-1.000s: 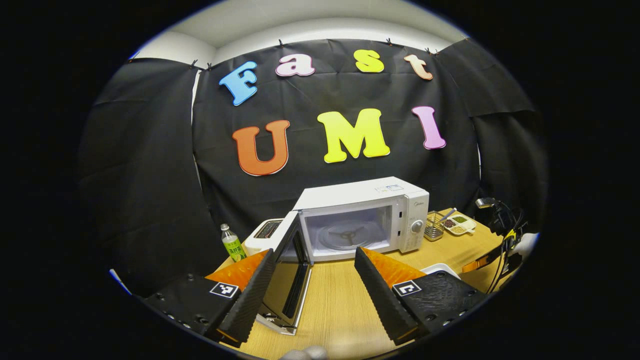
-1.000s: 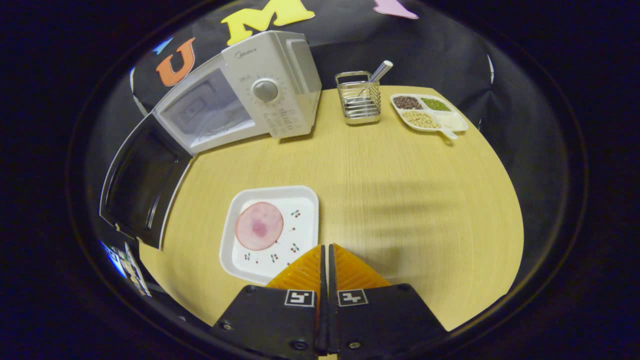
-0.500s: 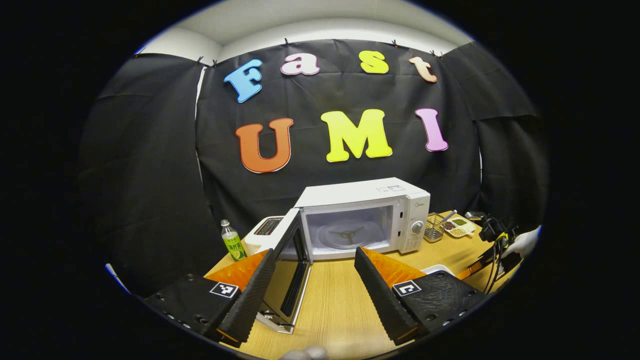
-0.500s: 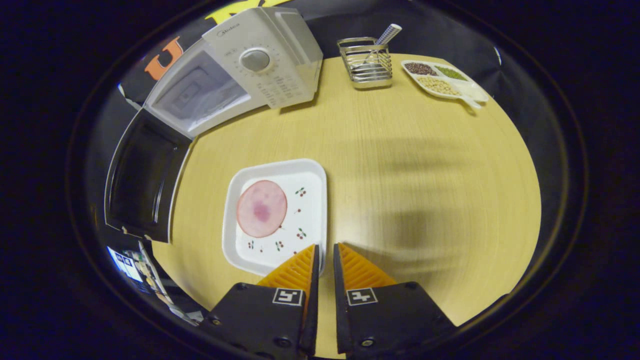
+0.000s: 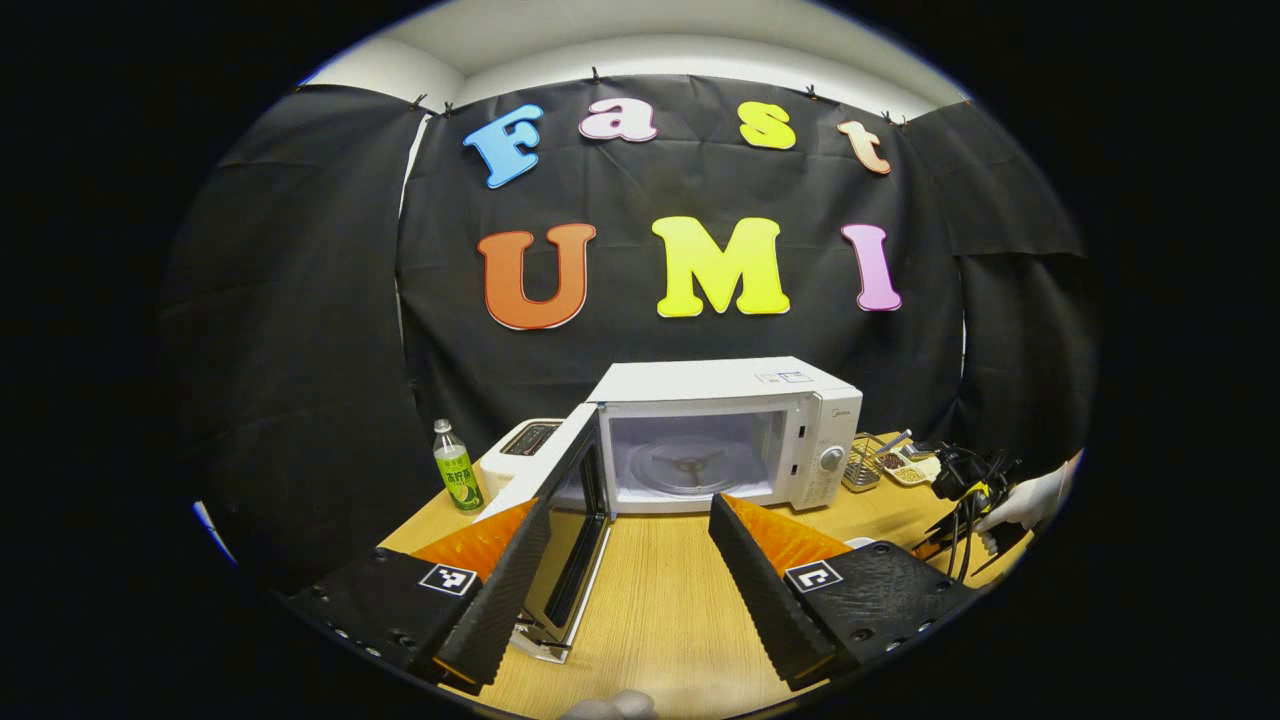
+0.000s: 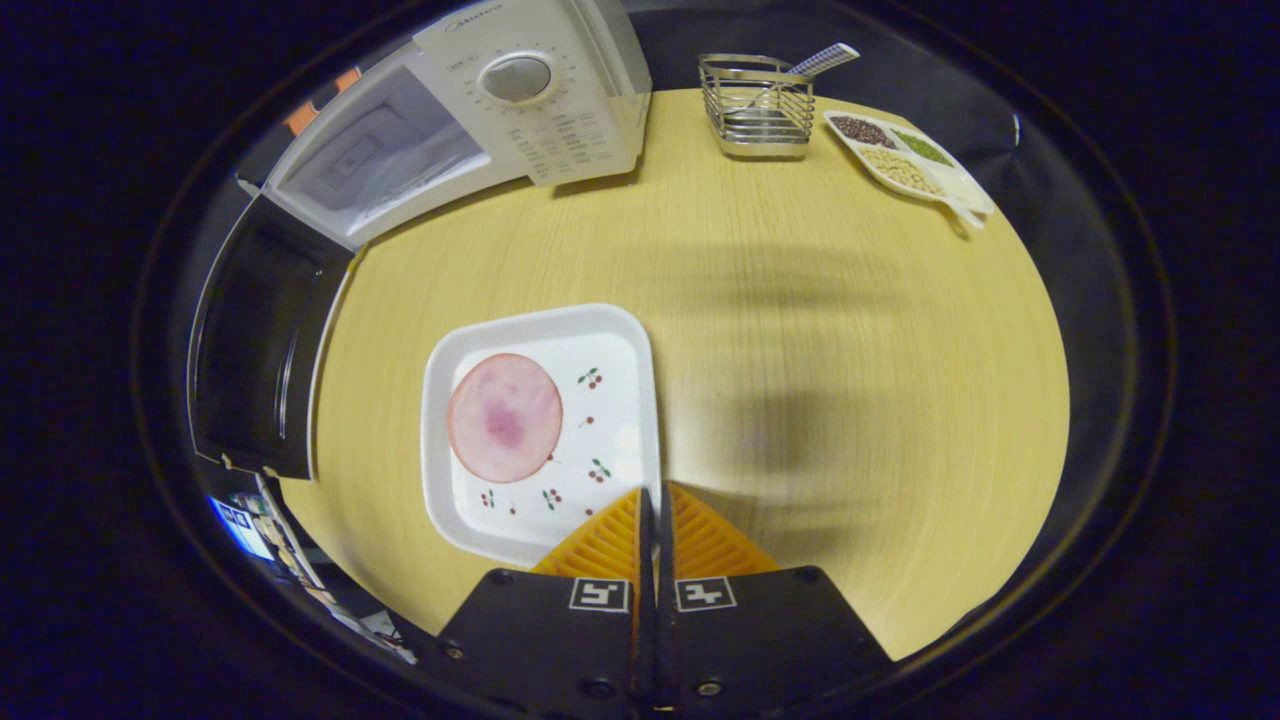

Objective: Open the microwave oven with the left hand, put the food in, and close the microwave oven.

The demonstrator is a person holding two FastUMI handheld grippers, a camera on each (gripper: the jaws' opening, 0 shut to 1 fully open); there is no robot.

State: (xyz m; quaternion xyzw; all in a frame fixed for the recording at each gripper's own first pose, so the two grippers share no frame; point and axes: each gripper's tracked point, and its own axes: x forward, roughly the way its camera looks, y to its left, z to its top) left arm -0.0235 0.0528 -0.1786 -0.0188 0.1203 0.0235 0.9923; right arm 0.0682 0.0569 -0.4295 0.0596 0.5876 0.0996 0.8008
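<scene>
The white microwave [image 5: 720,430] stands at the back of the wooden table with its door [image 5: 560,510] swung wide to the left and the glass turntable bare inside. My left gripper [image 5: 625,520] hangs open in front of it, holding nothing. In the right gripper view a square white plate [image 6: 540,325] carries a round pink slice of food [image 6: 503,417]. My right gripper [image 6: 655,495] is closed on the plate's near right rim. The microwave [image 6: 540,110] and its dark door [image 6: 255,370] lie beyond, to the left. A gloved hand [image 5: 1020,500] holds that gripper at the far right.
A green-labelled bottle [image 5: 455,480] and a white toaster [image 5: 520,450] stand left of the microwave. To its right are a wire basket [image 6: 760,105] with a utensil and a divided dish [image 6: 905,160] of beans. Bare tabletop [image 6: 850,380] stretches right of the plate.
The right gripper opened slightly, moved forward onto the plate's rim and closed again. The left gripper drew back a little and stayed open.
</scene>
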